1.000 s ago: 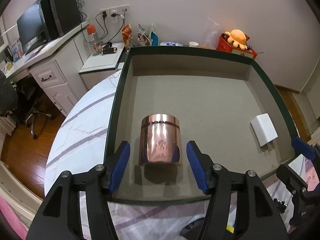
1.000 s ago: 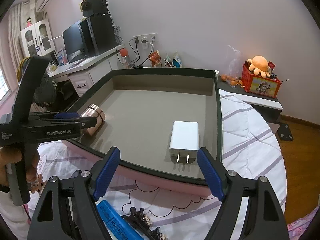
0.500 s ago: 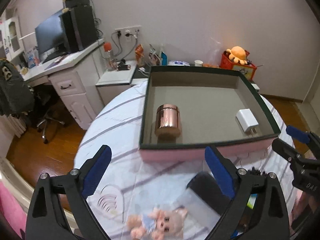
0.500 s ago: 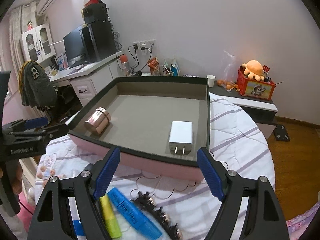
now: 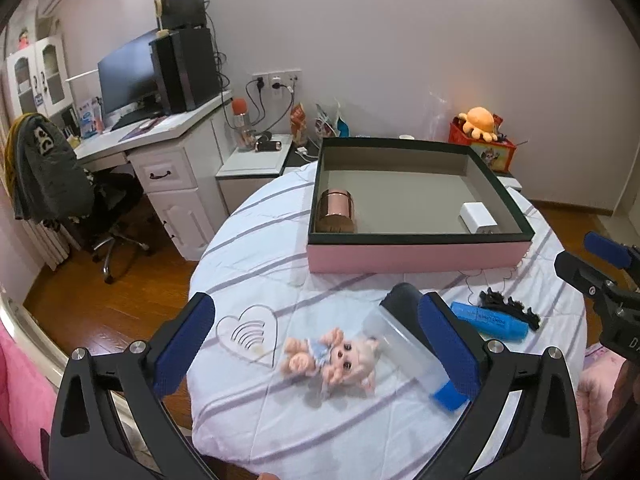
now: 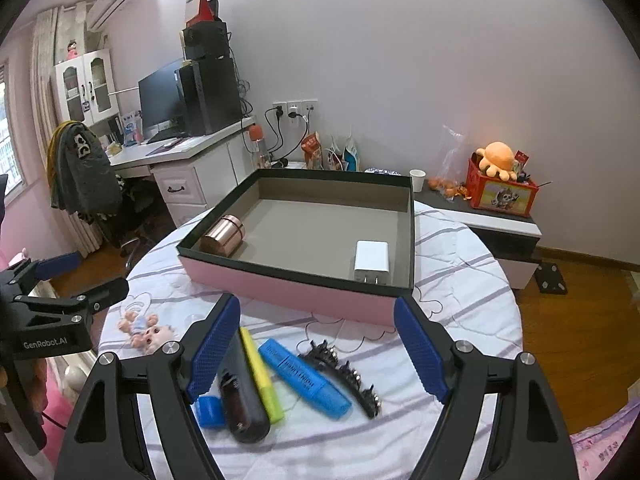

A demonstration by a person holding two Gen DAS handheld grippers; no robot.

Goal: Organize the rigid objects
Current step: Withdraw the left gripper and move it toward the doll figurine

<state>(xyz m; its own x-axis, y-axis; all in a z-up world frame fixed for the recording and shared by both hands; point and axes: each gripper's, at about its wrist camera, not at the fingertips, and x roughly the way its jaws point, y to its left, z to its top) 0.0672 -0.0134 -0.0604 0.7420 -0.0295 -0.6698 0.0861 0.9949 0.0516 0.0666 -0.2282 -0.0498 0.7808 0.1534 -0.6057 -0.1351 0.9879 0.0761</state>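
Both claws, left (image 5: 316, 344) and right (image 6: 317, 346), spread wide, empty; box (image 5: 416, 258) wall hides charger (image 5: 478, 216) prongs.

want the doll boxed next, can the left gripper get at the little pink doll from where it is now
Probably yes. The left gripper is open and empty, and the pink doll lies on the tablecloth between its fingers. The clear-capped tube lies close at the doll's right, so it may get nudged.

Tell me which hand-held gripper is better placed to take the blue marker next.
Right. The right hand-held gripper is open with the blue marker lying between its fingers; the left hand-held gripper frames the pig doll instead.
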